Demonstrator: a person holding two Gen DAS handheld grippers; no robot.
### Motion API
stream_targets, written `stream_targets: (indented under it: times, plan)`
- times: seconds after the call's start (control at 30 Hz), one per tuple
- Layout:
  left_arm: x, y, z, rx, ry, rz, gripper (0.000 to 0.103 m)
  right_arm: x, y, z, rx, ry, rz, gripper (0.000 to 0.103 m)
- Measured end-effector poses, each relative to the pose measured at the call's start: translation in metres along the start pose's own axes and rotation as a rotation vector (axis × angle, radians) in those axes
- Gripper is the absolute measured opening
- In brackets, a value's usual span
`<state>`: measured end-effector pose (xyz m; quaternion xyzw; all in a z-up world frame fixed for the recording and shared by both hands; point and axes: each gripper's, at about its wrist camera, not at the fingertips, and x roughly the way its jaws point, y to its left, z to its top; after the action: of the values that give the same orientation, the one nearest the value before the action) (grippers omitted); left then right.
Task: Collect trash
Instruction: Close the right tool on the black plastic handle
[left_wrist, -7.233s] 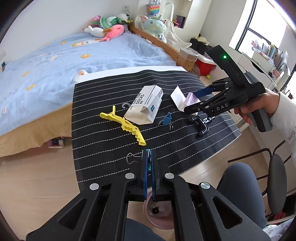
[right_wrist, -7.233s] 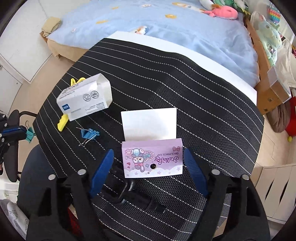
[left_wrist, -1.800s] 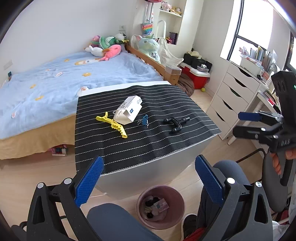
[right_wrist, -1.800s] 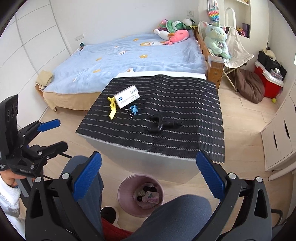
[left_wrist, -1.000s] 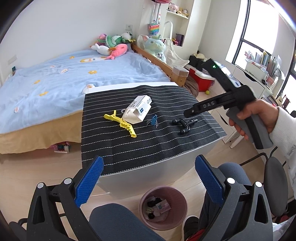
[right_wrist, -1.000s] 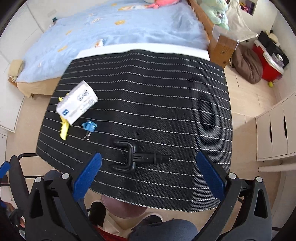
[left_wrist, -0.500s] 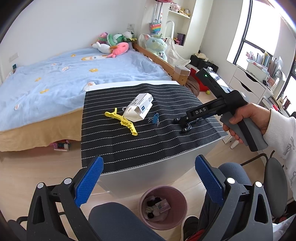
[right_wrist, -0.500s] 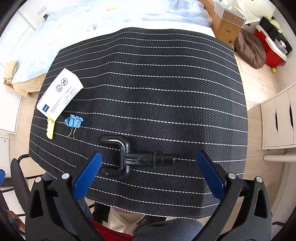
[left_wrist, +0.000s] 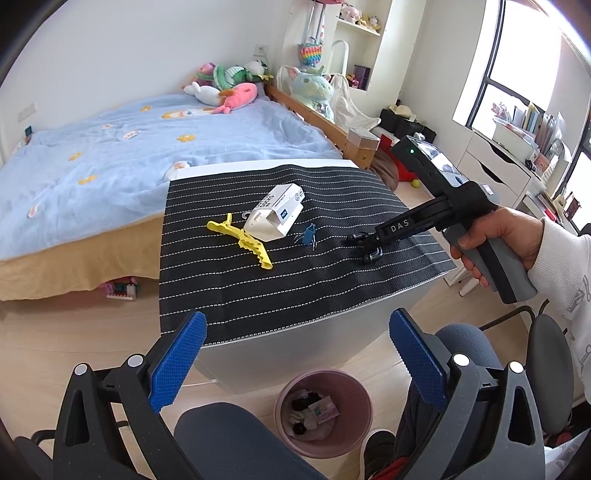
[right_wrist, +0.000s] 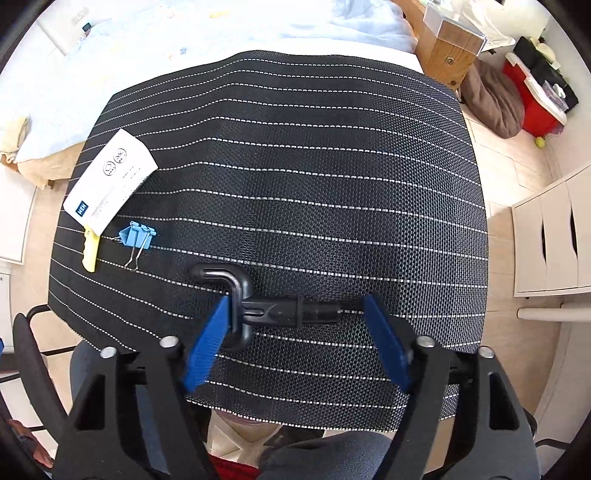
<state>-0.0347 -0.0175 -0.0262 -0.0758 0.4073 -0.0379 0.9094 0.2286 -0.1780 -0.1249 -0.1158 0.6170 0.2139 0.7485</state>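
Bedroom floor nearest: pink bin (left_wrist: 325, 410) holding scraps, below the left gripper (left_wrist: 301, 363), jaws wide, empty. Striped black mat (right_wrist: 295, 166) next. Right gripper (right_wrist: 295, 314) pitched steeply down, jaws half-parted and just been closing, straddling the black Y-shaped plastic piece (right_wrist: 273, 312) without pressing it. It lies flat at the mat's near edge, stem toward the drawers. Beyond: blue binder clip (right_wrist: 136, 237), white carton (right_wrist: 109, 182).

Between your right fingers (right_wrist: 207, 343) lies a black part (right_wrist: 280, 312) of smooth, faintly glossy plastic, on matt woven mesh cloth (right_wrist: 295, 166); the pads look ribbed.
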Motion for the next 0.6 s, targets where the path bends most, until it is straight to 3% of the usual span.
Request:
stream_targets:
  times: [0.6]
  plan:
    - [0.003,-0.001,0.013,0.012,-0.014,0.020,0.095,-0.031,-0.006,-0.023,0.011,-0.085,0.109,0.059]
